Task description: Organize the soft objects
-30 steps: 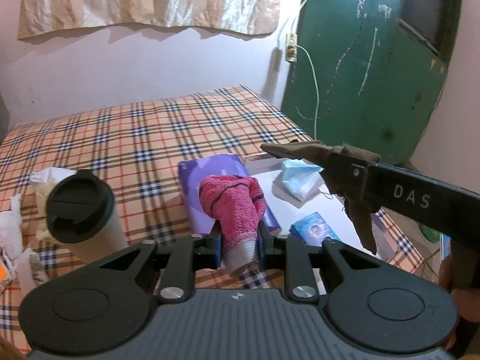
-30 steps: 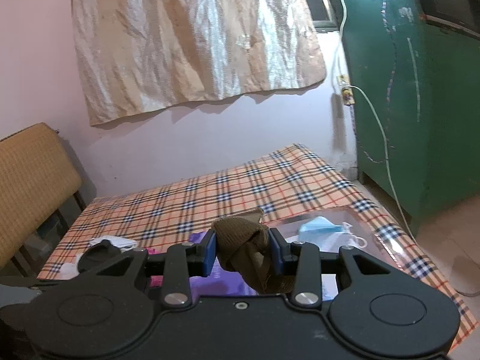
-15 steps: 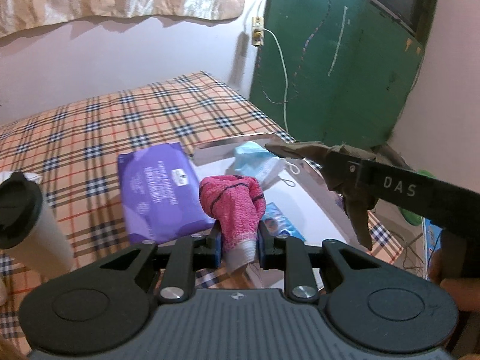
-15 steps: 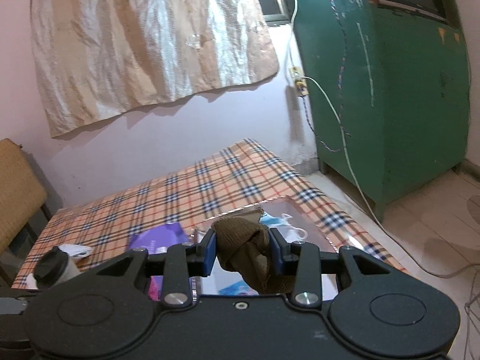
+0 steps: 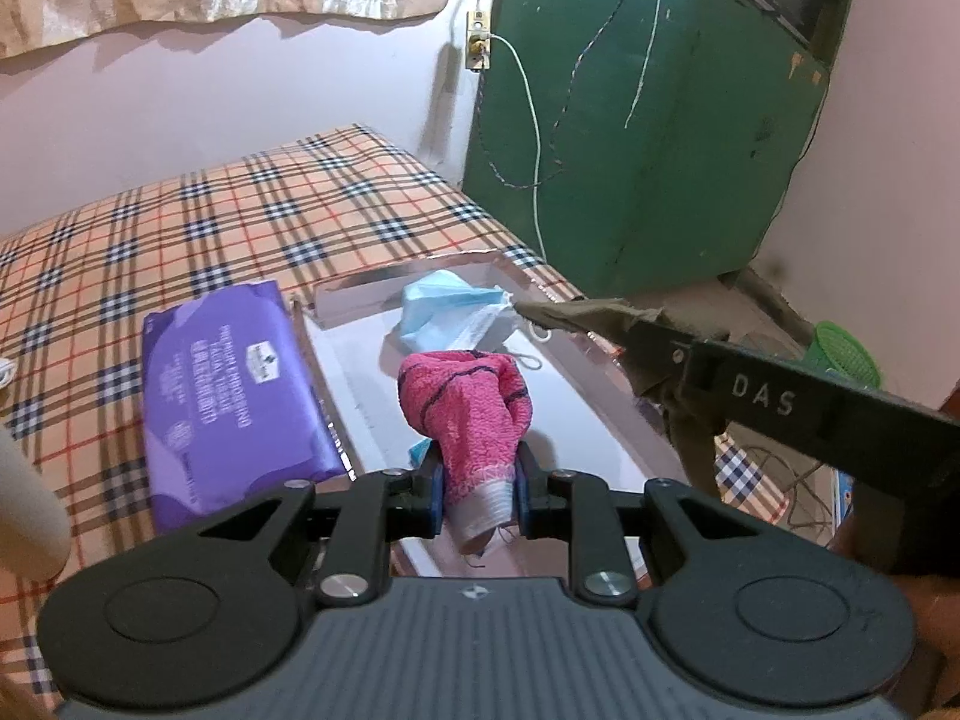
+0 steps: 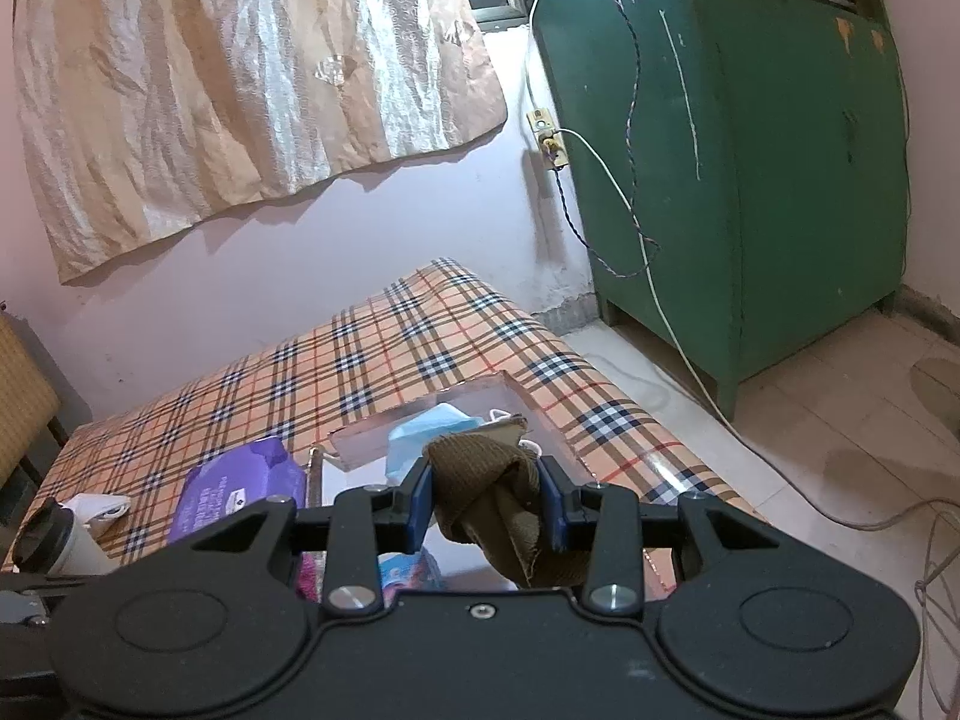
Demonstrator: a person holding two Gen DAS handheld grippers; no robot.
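Observation:
My left gripper (image 5: 478, 489) is shut on a pink towel cloth (image 5: 468, 402), held over a clear tray (image 5: 414, 276) on the plaid bed. A blue face mask (image 5: 447, 309) lies in the tray's far end. My right gripper (image 6: 485, 504) is shut on a folded brown cloth (image 6: 486, 474), also above the tray (image 6: 510, 396), with the mask (image 6: 420, 438) just beyond it. In the left wrist view the right gripper's side reaches in from the right, its brown cloth (image 5: 576, 315) tipped toward the mask.
A purple wipes pack (image 5: 228, 384) lies left of the tray. A white cup with a black lid (image 6: 54, 534) and a white cloth (image 6: 99, 507) sit further left. A green cabinet (image 6: 750, 180) stands right of the bed, cables on the floor.
Both grippers have moved rightward and lower across the bed, from beside the cup to over the tray. Each keeps hold of its cloth.

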